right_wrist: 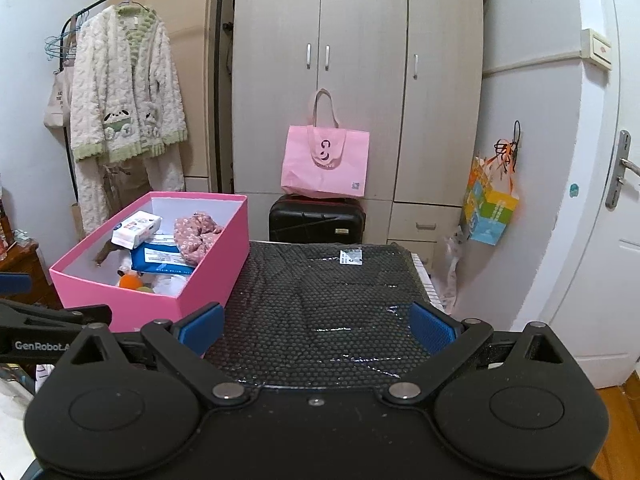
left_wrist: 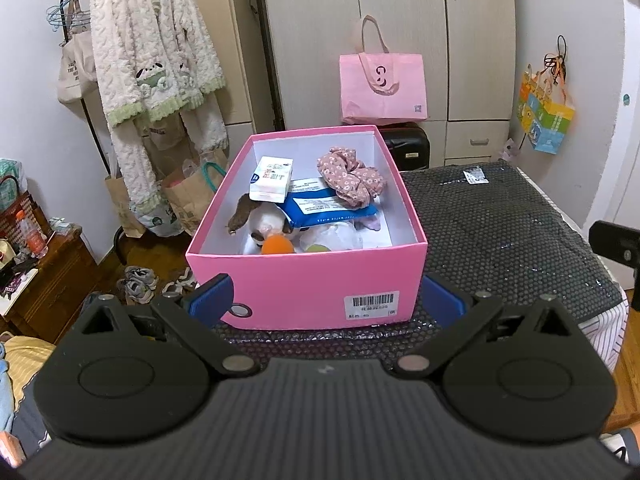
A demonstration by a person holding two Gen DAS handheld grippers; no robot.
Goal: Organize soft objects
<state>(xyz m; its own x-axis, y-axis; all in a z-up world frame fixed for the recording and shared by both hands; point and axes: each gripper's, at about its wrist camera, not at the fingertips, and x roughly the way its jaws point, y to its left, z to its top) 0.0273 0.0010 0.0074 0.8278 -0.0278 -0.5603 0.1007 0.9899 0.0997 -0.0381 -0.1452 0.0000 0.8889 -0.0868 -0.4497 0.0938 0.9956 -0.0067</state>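
Observation:
A pink box [left_wrist: 304,280] stands on a black bubble-wrap surface [left_wrist: 500,232]. Inside lie a pink floral scrunchie [left_wrist: 350,176], a white tissue pack [left_wrist: 272,180], a blue wipes pack [left_wrist: 330,210], a plush toy [left_wrist: 264,226] with an orange ball [left_wrist: 277,246], and a white soft item [left_wrist: 332,238]. My left gripper [left_wrist: 326,304] is open and empty, its fingers on either side of the box's near wall. My right gripper [right_wrist: 316,330] is open and empty over the black surface [right_wrist: 332,304], right of the box [right_wrist: 160,300]. The scrunchie also shows in the right wrist view [right_wrist: 196,236].
A pink tote bag [right_wrist: 324,162] sits on a black suitcase [right_wrist: 316,220] before a wardrobe [right_wrist: 360,80]. A fluffy robe [right_wrist: 124,120] hangs on a rack at left. A colourful bag [right_wrist: 490,208] hangs on the right wall beside a door [right_wrist: 608,200]. Shoes [left_wrist: 140,282] lie on the floor.

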